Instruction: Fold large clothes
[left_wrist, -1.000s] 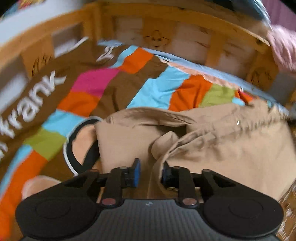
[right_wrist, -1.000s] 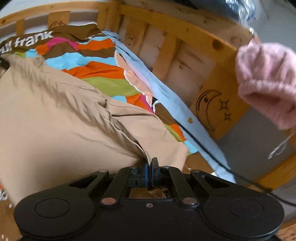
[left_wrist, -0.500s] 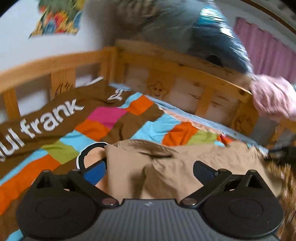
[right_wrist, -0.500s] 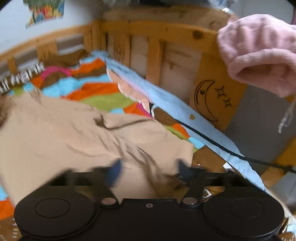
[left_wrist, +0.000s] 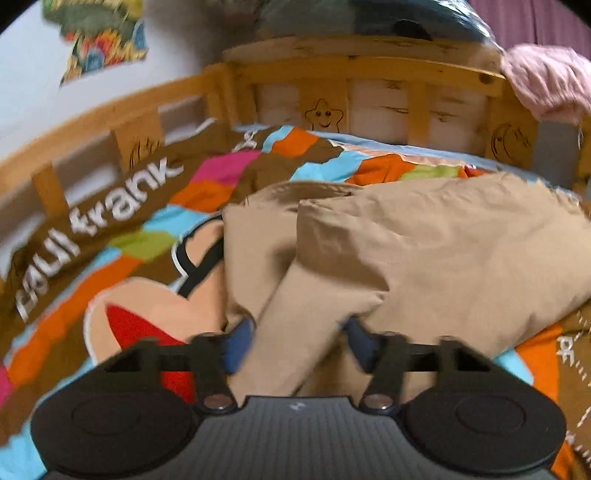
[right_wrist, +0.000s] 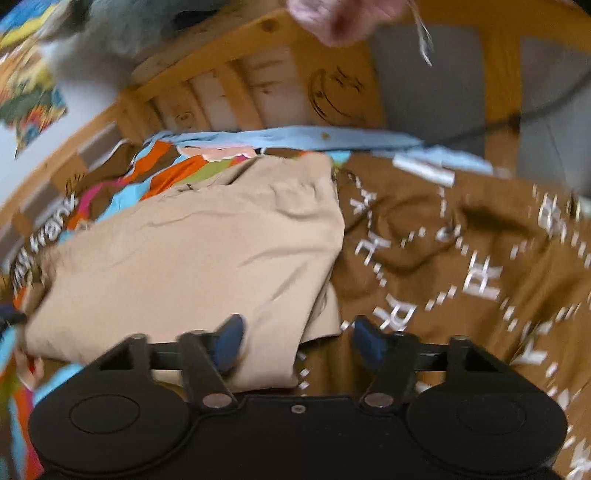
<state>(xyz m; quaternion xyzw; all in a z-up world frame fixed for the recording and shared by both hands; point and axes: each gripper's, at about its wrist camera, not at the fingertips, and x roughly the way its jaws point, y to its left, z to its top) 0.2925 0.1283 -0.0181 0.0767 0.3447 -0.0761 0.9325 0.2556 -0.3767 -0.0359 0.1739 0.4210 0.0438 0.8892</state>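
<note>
A large tan garment (left_wrist: 424, 251) lies folded over on a colourful bedspread (left_wrist: 147, 192). My left gripper (left_wrist: 299, 343) is at the garment's near edge. Its jaws are closing on a thick fold, which fills the gap, and both blue pads (left_wrist: 238, 343) touch the cloth. In the right wrist view the same tan garment (right_wrist: 192, 251) lies to the left. My right gripper (right_wrist: 295, 343) has its jaws closing around the garment's near right corner. The left pad (right_wrist: 229, 343) lies over the cloth, while the right pad stands clear of it above the brown bedspread (right_wrist: 461, 258).
A wooden bed frame (left_wrist: 369, 74) with carved stars and moons rails in the bed at the back and left. A pink fuzzy cloth (left_wrist: 546, 77) hangs over its right corner. A black cable (right_wrist: 480, 129) runs along the far edge of the bed.
Both grippers let go of the garment, opened wide and drew back to its near edge. Their jaws have since narrowed around the cloth. The right wrist view has rolled.
</note>
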